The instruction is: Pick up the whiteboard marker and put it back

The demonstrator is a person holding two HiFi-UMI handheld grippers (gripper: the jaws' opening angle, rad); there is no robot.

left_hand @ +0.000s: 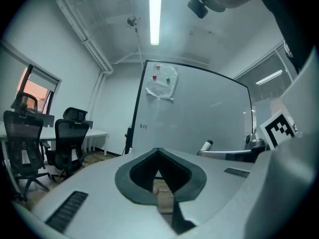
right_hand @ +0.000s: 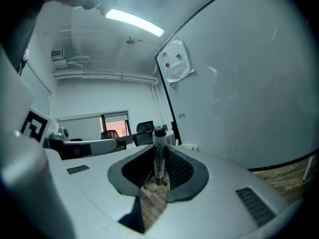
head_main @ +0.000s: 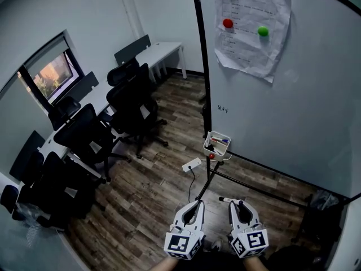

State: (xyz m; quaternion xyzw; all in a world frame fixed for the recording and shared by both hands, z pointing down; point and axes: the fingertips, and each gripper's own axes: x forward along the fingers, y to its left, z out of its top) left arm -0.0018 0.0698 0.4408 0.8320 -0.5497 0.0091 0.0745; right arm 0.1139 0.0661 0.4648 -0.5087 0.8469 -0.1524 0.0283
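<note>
Right gripper pinches the whiteboard marker mid-barrel, with the barrel crosswise to the jaws. Left gripper is pressed together with nothing in it. It sits just beside the right, both low over the wood floor. Pick-up looks done; the return is in hand. The small tray at the whiteboard edge lies ahead, well apart. Next move likely needs a forward reach, the barrel lined up over the tray, then release.

The dark wood-plank floor carries the whiteboard on its black frame. Just left of the whiteboard's foot lies a white power strip (its cable trails across the planks). Farther left stand black office chairs and white desks.
</note>
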